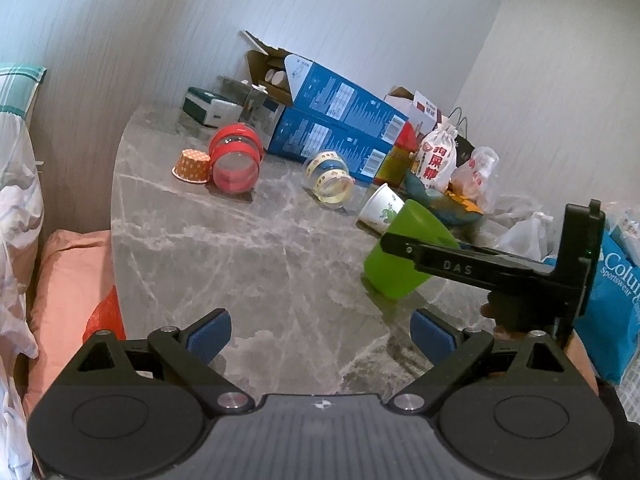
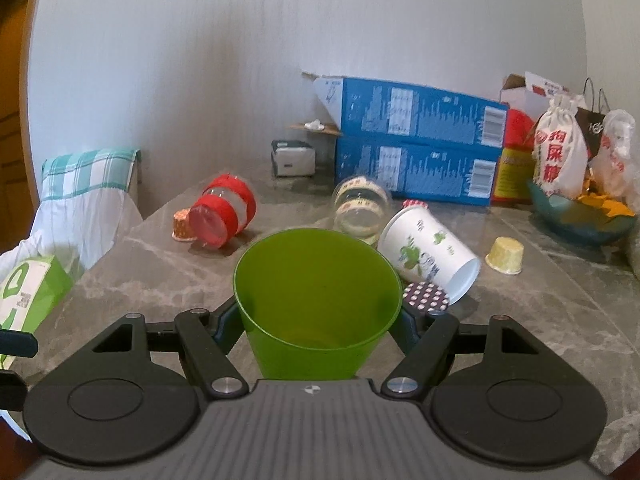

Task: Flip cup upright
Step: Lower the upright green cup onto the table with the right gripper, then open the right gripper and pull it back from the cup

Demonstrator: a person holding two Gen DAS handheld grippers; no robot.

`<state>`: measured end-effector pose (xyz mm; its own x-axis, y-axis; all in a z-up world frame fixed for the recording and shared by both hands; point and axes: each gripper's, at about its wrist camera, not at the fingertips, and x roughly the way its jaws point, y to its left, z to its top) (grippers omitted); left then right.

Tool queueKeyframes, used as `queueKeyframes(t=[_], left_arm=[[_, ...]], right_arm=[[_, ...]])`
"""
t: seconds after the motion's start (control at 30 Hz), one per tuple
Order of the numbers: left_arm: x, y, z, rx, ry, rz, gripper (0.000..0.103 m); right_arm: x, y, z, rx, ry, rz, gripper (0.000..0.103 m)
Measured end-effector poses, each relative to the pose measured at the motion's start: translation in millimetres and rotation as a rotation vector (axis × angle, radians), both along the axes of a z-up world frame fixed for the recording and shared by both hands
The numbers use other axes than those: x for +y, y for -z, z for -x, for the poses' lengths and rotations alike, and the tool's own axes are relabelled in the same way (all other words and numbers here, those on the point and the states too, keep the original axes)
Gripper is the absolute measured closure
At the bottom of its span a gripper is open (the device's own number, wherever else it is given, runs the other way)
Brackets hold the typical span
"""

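A green plastic cup (image 2: pixel 316 304) sits between the fingers of my right gripper (image 2: pixel 316 326), which is shut on its lower body. Its open mouth faces up and slightly away, and the cup is tilted. In the left wrist view the same green cup (image 1: pixel 400 252) shows at the right, with my right gripper's finger (image 1: pixel 440 258) across it, low over the grey marble table (image 1: pixel 240 248). My left gripper (image 1: pixel 320 334) is open and empty, near the table's front edge.
A white paper cup (image 2: pixel 430 254) lies on its side just behind the green cup. A red-banded jar (image 2: pixel 222 216) and a clear jar (image 2: pixel 362 210) lie on their sides. Small paper cups (image 2: pixel 505 256), blue boxes (image 2: pixel 416 144) and a bowl (image 2: pixel 580 216) crowd the back.
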<state>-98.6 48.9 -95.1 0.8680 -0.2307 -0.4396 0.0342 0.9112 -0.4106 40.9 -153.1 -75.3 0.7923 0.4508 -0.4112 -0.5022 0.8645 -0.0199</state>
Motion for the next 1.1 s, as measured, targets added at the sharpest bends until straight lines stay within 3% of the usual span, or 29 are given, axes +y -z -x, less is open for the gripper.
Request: queueKeyframes(t=[0.43, 0.6, 0.7, 0.87, 0.97, 1.1], left_arm=[[-1.1, 7.3, -5.7, 0.036, 0.0, 0.01, 0.005], [-2.4, 7.5, -6.3, 0.04, 0.0, 0.004, 0.005], [-4.6, 7.2, -6.5, 0.032, 0.0, -0.01, 0.005], [-8.2, -3.8, -2.5, -0.039, -0.047, -0.091, 0.003], [-12.0, -19.1, -10.5, -0.061, -0.022, -0.161, 0.0], [-19.7, -55.8, -11.6, -0.145, -0.006, -0.255, 0.0]], right_arm=[[14.5, 5.6, -3.3, 0.001, -0.031, 0.016, 0.028], [17.2, 4.8, 1.5, -0.046, -0.024, 0.032, 0.002], [18.4, 6.5, 2.2, -0.053, -0.013, 0.04, 0.001], [-12.8, 2.3, 30.2, -0.091, 0.026, -0.052, 0.001], [-36.6, -11.1, 54.1, -0.112, 0.068, -0.1, 0.001], [-44.8, -41.5, 69.0, -0.071, 0.172, -0.07, 0.001]])
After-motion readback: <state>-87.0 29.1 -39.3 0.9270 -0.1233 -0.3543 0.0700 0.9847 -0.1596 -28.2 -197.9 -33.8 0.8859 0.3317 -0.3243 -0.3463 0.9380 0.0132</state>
